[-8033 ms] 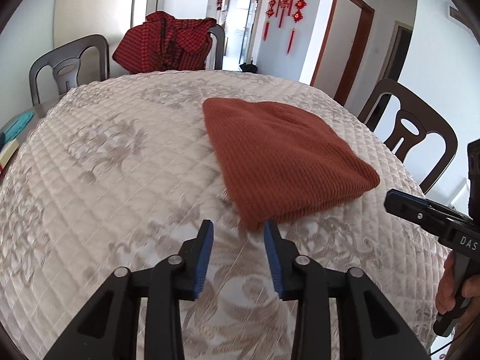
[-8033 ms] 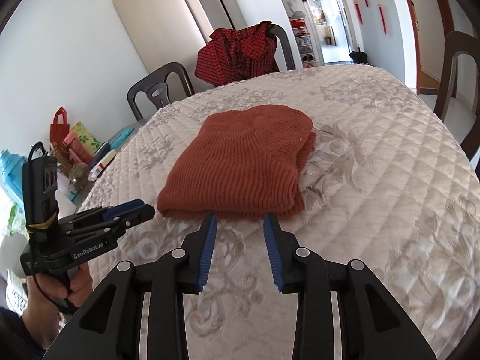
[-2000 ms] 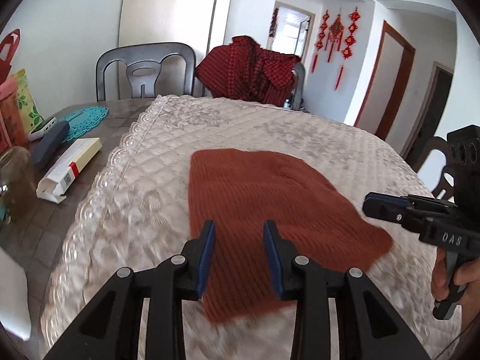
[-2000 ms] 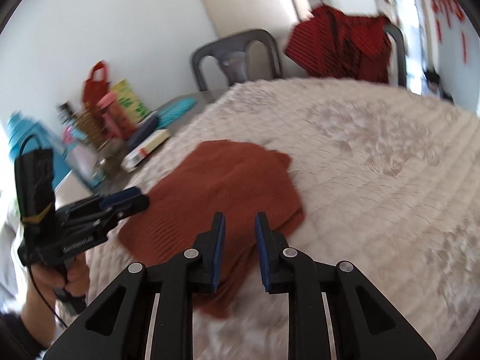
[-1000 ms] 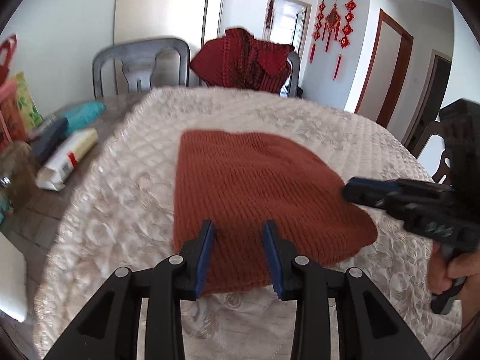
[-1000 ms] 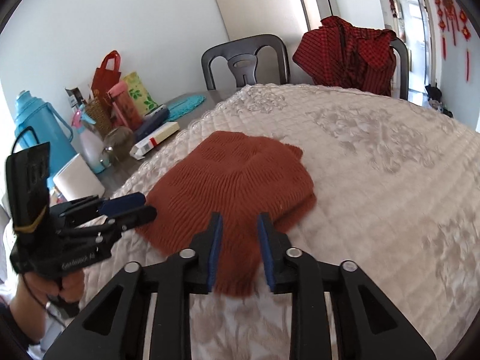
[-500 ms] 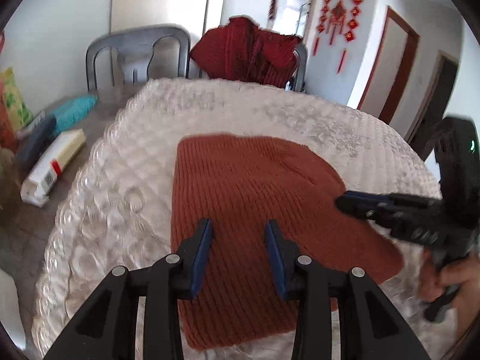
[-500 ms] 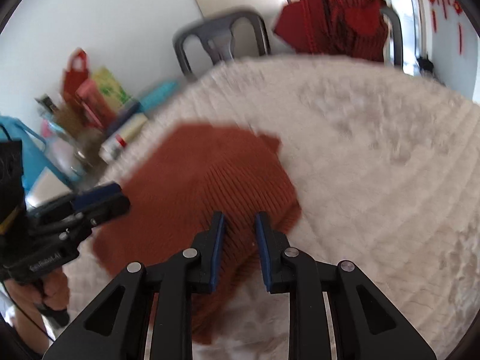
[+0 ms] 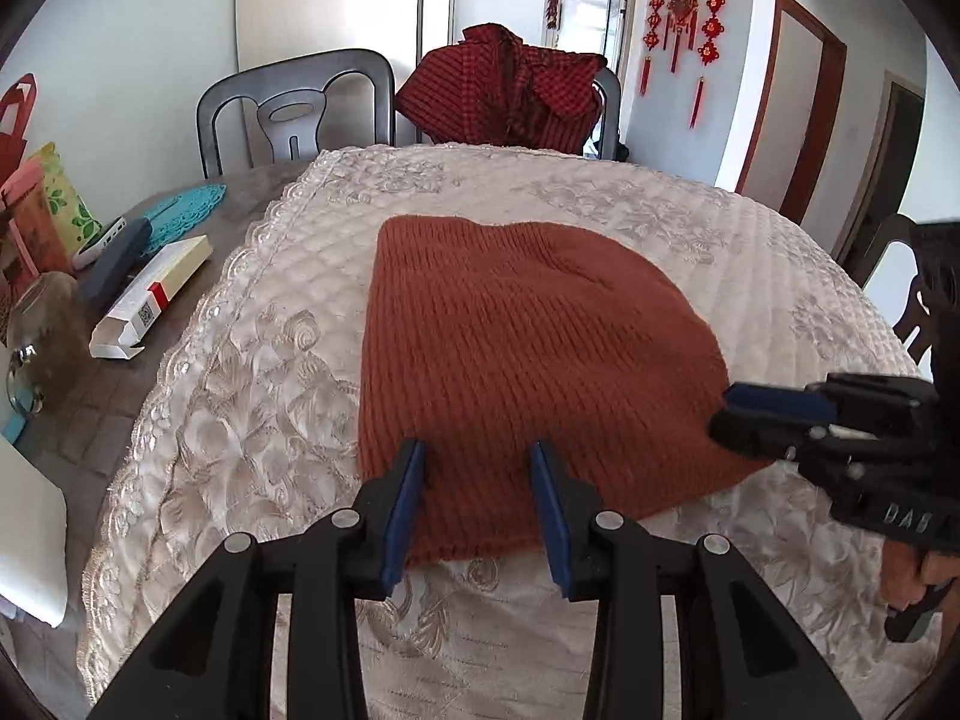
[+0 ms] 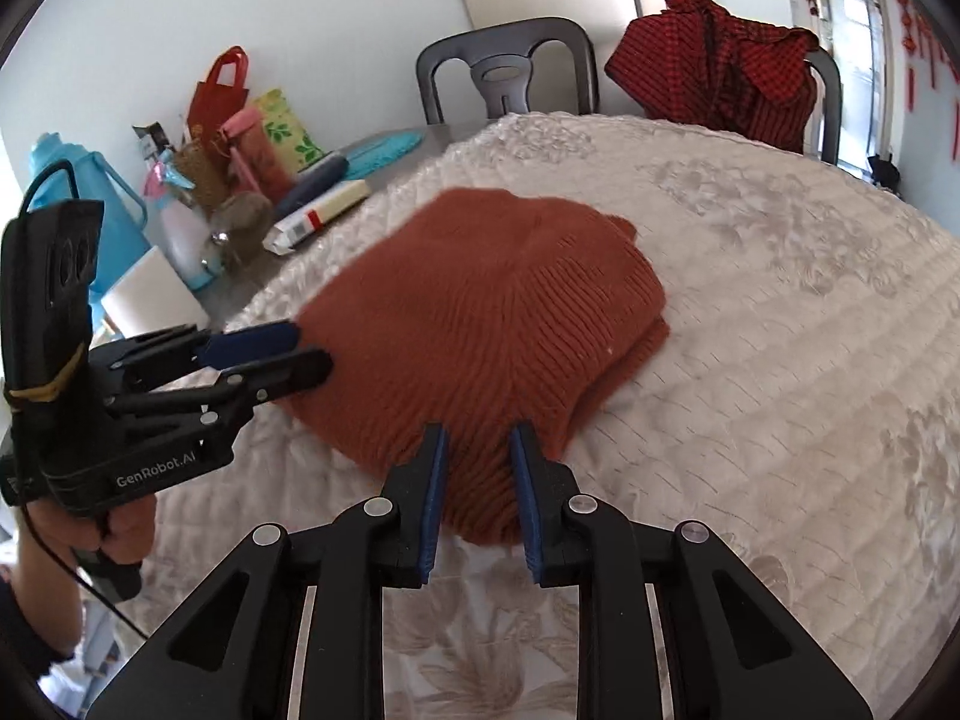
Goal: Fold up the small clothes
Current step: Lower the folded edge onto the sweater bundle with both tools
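Currently folded rust knit sweater (image 9: 528, 348) flat on quilted counter (image 9: 750, 240), left tool (image 9: 477, 480) open over near edge, right tool (image 10: 477, 462) open, empty.

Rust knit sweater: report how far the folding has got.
Done: the rust knit sweater lies on the quilted table cover as a compact, layered bundle. In hand: nothing is gripped; the left gripper and the right gripper are both open over its near edge. Left: possibly one more fold, or simply leaving it; the red checked garment hangs unfolded on a chair.
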`<state>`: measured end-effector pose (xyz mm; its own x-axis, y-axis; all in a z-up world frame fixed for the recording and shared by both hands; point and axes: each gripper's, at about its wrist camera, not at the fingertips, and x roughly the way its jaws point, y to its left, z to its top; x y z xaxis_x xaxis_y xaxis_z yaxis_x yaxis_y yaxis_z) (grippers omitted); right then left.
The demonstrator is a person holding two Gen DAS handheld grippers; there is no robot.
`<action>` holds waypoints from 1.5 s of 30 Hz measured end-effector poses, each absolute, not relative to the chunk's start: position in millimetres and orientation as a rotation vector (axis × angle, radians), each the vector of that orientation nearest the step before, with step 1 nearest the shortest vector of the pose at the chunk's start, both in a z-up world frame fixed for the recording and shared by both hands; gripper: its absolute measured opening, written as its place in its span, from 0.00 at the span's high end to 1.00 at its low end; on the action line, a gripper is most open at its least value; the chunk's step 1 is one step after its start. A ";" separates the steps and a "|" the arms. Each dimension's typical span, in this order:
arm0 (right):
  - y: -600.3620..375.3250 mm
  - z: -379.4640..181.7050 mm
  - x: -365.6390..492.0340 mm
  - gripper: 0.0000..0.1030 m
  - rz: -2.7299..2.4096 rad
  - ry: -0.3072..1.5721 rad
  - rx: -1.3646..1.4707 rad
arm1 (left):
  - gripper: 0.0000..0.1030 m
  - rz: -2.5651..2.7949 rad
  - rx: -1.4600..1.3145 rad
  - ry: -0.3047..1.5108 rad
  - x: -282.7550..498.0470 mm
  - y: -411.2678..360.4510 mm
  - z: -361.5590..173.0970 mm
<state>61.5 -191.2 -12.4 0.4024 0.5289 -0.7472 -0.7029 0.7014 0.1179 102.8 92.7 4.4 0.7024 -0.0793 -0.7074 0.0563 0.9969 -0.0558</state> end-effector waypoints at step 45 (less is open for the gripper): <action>-206.1 -8.8 43.2 0.77 0.751 0.845 -0.229 | 0.60 0.023 -0.109 0.759 82.3 101.7 16.4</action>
<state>43.2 -206.1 -8.8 0.4285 0.5087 -0.7467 -0.6817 0.7245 0.1023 82.3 101.7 16.4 0.7259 -0.0183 -0.6876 -0.0602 0.9941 -0.0900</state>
